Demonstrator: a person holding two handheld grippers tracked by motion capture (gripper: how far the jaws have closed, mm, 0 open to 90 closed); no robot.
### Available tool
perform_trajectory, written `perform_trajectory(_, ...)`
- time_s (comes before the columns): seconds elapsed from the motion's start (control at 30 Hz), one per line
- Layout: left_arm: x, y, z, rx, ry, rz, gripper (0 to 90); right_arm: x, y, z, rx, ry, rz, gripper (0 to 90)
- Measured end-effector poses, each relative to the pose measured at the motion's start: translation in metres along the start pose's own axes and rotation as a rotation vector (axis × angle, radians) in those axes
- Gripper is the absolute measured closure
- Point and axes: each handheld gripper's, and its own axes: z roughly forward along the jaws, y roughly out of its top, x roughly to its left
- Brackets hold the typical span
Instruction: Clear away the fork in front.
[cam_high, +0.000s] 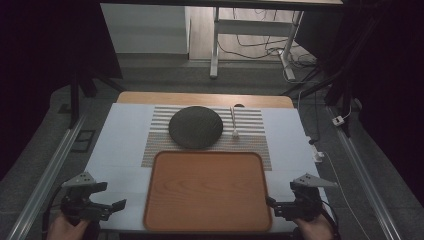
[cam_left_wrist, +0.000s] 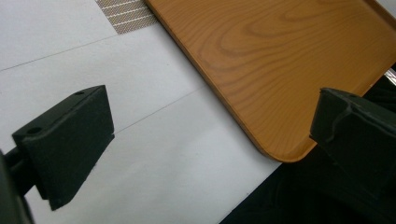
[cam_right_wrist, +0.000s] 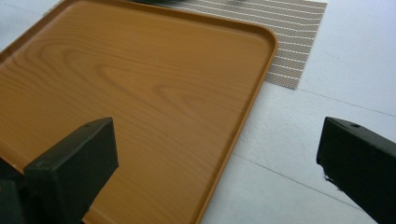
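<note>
While both hands rest at the near edge of the table (cam_high: 120, 150), a wooden tray (cam_high: 207, 190) lies flat between them, its surface bare. The left hand-held gripper (cam_high: 112, 200) sits at about 8 o'clock from the tray's centre, just beside the tray's left rim and apart from it, with its jaws spread wide and nothing between them. In the left gripper view, the tray's near rounded corner (cam_left_wrist: 280, 156) lies between the two black jaws, over the table's front edge. The right hand-held gripper (cam_high: 272, 204) sits at about 4 o'clock, its jaws also released and spread; it points at the tray's right rim, and whether a jaw tip touches that rim is hard to tell. In the right gripper view one jaw hangs over the tray's floor (cam_right_wrist: 140, 93) and the other over the white table. At 12 o'clock beyond the tray, a striped placemat (cam_high: 250, 132) carries a dark round plate (cam_high: 195, 127) and, just right of it, a small white spoon (cam_high: 233, 122).
</note>
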Motion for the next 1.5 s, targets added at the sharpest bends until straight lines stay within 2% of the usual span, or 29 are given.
perform_trajectory(0.2,0.000,0.000,0.000,-0.002,-0.001,-0.003,0.0,0.004,0.002,0.004,0.001,0.015,-0.020,0.0)
perform_trajectory(0.57,0.000,0.000,0.000,0.003,-0.002,-0.002,0.0,0.015,0.007,0.016,0.014,0.047,-0.101,0.0)
perform_trajectory(0.9,0.001,0.000,0.001,0.011,-0.001,-0.003,0.0,0.027,0.012,0.034,0.050,0.084,-0.174,0.0)
perform_trajectory(1.0,0.001,0.001,0.001,0.013,-0.002,-0.003,0.0,0.028,0.013,0.037,0.062,0.083,-0.183,0.0)
perform_trajectory(1.1,0.001,0.001,0.001,0.013,-0.004,-0.005,0.0,0.030,0.016,0.043,0.089,0.117,-0.181,0.0)
perform_trajectory(1.27,0.001,0.001,0.001,0.014,-0.003,-0.006,0.0,0.034,0.020,0.049,0.098,0.125,-0.211,0.0)
perform_trajectory(1.37,0.001,0.001,0.002,0.015,-0.003,-0.008,0.0,0.037,0.024,0.055,0.126,0.132,-0.219,0.0)
perform_trajectory(1.5,0.001,0.001,0.002,0.017,-0.004,-0.009,0.0,0.040,0.028,0.063,0.141,0.121,-0.254,0.0)
